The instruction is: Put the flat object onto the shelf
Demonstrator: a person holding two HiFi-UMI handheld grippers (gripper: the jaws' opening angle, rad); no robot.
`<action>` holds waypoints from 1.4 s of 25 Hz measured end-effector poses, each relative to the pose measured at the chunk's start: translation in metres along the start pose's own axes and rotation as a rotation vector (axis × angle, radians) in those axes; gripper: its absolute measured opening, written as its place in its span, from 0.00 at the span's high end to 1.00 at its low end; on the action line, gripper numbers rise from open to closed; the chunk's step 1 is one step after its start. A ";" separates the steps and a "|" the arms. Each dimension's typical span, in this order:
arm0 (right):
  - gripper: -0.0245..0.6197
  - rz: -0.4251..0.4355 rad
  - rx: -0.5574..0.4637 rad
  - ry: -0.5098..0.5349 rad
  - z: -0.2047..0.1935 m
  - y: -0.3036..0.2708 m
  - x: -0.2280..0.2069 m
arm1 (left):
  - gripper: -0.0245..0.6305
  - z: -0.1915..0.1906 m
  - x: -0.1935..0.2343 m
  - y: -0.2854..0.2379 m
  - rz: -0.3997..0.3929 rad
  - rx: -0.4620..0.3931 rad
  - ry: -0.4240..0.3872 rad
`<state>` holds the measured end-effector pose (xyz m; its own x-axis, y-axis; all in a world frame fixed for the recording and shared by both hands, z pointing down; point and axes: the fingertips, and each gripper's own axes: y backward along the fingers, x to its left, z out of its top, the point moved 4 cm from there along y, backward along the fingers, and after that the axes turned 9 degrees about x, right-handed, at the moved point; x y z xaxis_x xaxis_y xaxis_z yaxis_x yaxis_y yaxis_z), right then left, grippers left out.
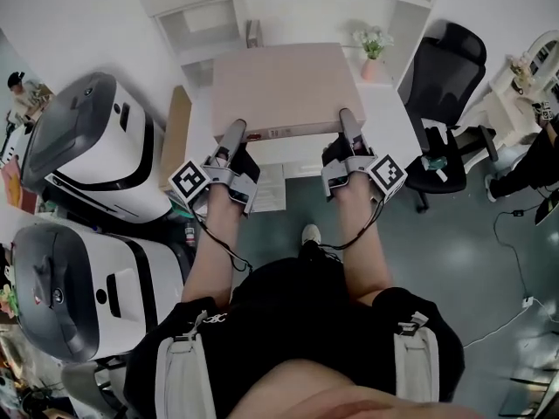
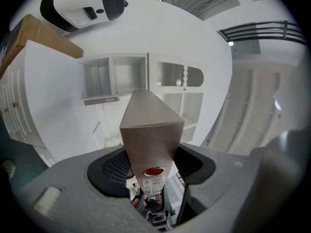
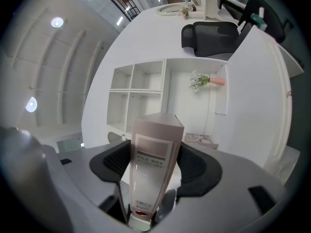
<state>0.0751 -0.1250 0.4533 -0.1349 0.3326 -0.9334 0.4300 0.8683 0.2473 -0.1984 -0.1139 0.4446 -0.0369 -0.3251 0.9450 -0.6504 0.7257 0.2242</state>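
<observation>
A flat, pinkish-beige file box (image 1: 279, 90) hangs level above the white desk (image 1: 384, 116), carried by its near edge. My left gripper (image 1: 235, 133) is shut on its near left corner, and my right gripper (image 1: 348, 122) is shut on its near right corner. In the left gripper view the box (image 2: 151, 130) stands on edge between the dark pads, filling my left gripper (image 2: 153, 165). In the right gripper view the labelled spine of the box (image 3: 153, 149) sits clamped in my right gripper (image 3: 151, 166). The white shelf unit (image 1: 210, 16) with open compartments stands just beyond the box; the shelf unit (image 3: 141, 89) also shows ahead there.
A pink vase with flowers (image 1: 373, 52) stands on the desk at the right, and a black office chair (image 1: 447, 68) is beside it. Two large white machines (image 1: 96, 147) and a leaning cardboard sheet (image 1: 175, 133) crowd the left. Cables run over the floor (image 1: 507, 234).
</observation>
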 end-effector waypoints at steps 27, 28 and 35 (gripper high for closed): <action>0.51 0.025 0.059 -0.019 0.185 -0.175 -0.053 | 0.53 0.070 0.029 -0.238 -0.002 -0.037 -0.011; 0.51 0.031 0.059 -0.016 0.185 -0.175 -0.050 | 0.53 0.071 0.027 -0.239 -0.008 -0.034 -0.012; 0.51 0.041 0.034 0.017 0.187 -0.174 -0.036 | 0.53 0.077 0.020 -0.242 -0.037 -0.004 -0.021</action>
<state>0.1728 -0.3567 0.3955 -0.1312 0.3738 -0.9182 0.4657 0.8409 0.2758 -0.0998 -0.3429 0.3906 -0.0289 -0.3646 0.9307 -0.6482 0.7156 0.2602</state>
